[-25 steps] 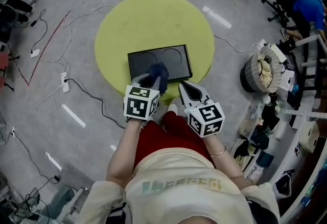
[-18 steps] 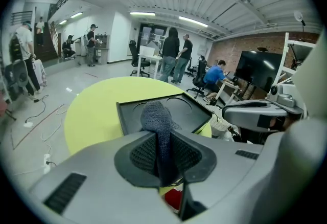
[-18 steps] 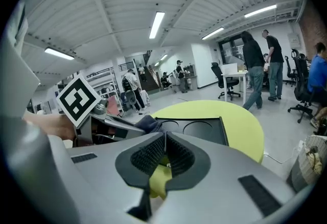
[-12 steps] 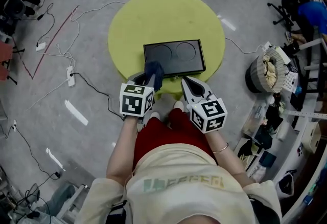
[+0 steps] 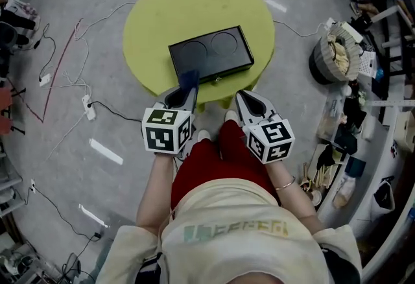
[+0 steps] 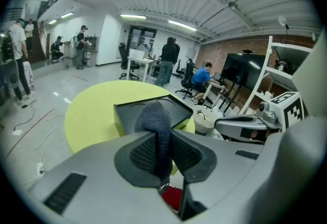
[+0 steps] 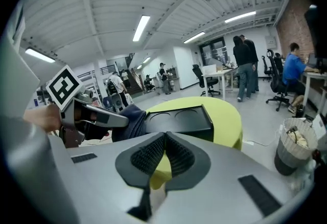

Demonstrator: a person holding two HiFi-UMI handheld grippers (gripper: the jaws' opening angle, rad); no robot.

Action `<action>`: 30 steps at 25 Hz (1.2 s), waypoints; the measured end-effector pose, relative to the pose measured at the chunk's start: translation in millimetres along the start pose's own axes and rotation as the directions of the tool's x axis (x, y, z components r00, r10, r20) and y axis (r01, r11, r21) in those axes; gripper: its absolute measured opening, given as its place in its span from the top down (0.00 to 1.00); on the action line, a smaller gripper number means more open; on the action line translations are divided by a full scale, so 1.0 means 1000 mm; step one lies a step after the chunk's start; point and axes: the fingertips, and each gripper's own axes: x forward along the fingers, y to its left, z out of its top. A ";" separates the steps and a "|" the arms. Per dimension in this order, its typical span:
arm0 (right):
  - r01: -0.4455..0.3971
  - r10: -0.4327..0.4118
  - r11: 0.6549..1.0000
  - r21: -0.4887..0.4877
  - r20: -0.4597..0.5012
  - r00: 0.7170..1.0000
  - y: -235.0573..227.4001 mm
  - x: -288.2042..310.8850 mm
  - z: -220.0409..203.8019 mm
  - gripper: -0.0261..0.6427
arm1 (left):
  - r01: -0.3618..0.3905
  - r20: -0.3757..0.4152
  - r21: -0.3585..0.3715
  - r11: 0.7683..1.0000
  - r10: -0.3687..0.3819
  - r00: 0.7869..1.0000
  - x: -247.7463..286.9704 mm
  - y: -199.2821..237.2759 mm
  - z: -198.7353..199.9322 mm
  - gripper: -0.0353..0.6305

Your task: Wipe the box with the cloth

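Left gripper view: left hand-held gripper (image 6: 162, 140) pinches the cloth (image 6: 155, 118) by the near edge of the box (image 6: 180, 109) on the surface (image 6: 92, 110). Right hand-held gripper (image 7: 164, 142) has its jaws together, empty.

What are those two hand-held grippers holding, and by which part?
The left hand-held gripper pinches the dark cloth by one end; the rest sticks out. The right hand-held gripper holds nothing.
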 end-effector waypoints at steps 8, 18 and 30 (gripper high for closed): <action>0.132 -0.134 0.985 0.108 0.012 0.991 -0.063 -0.031 -0.015 0.90 | 0.214 -0.109 0.121 0.969 -0.202 0.973 0.067 -0.092 0.009 0.85; 0.221 -0.224 0.956 0.194 -0.006 0.975 -0.158 -0.048 -0.020 0.90 | 0.346 -0.220 0.167 0.923 -0.307 0.926 0.165 -0.178 0.019 0.85; 0.097 -0.083 0.984 0.149 -0.098 0.992 -0.158 -0.013 -0.034 0.90 | 0.191 -0.235 0.006 0.981 -0.185 0.954 0.191 -0.134 -0.016 0.85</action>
